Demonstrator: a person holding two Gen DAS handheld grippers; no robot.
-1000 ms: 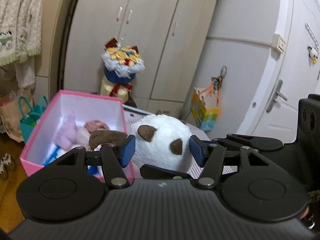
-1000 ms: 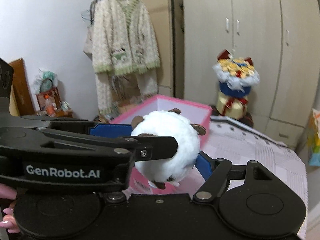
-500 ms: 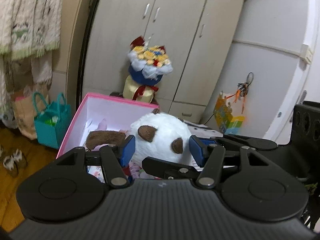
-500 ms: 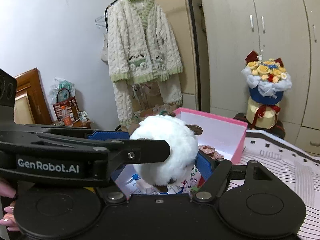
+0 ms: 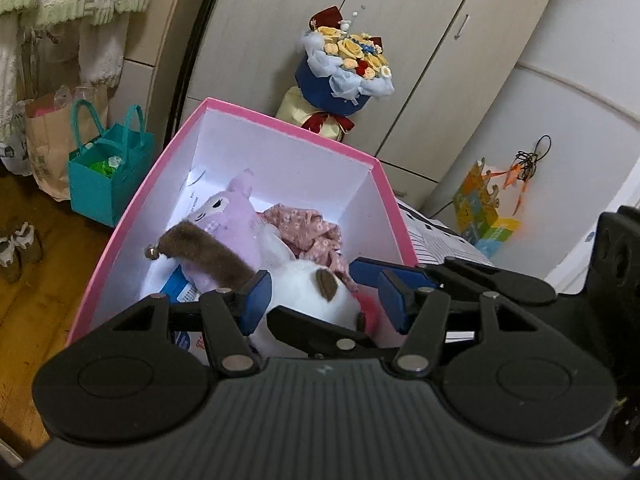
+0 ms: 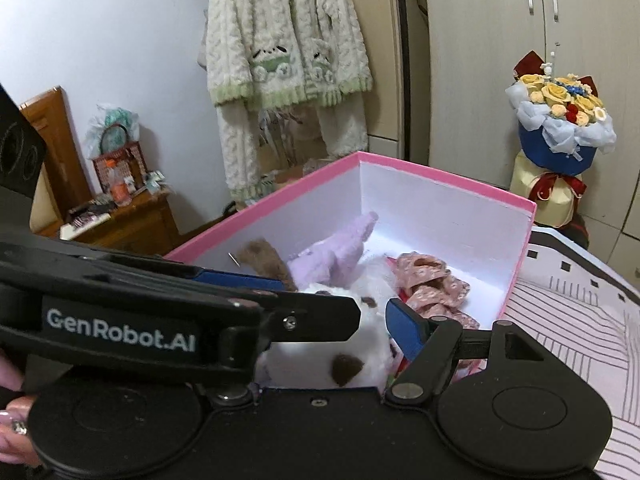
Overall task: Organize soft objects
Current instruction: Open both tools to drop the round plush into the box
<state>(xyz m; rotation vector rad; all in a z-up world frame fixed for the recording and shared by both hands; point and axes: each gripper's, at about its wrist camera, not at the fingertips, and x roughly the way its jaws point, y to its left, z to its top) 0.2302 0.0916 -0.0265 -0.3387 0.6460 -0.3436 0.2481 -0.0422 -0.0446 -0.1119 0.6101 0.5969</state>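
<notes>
A white round plush with brown ears (image 5: 310,304) (image 6: 352,344) sits low inside the pink box (image 5: 280,126) (image 6: 448,172). Both grippers flank it: my left gripper (image 5: 322,300) and my right gripper (image 6: 336,308) each have blue pads on either side of the plush; whether they press it I cannot tell. In the box lie a purple plush (image 5: 230,216) (image 6: 340,252), a brown furry tail with a bell (image 5: 200,250) and a pink floral cloth (image 5: 312,232) (image 6: 430,280).
The box stands on a striped surface (image 6: 568,320). A flower bouquet (image 5: 344,64) (image 6: 556,120) stands behind it by the wardrobe. A teal bag (image 5: 108,176) and a paper bag sit on the wooden floor at left. A cardigan (image 6: 288,48) hangs behind.
Both grippers moved the white plush over the box's rim and down into the box. The cameras now tilt down into the box.
</notes>
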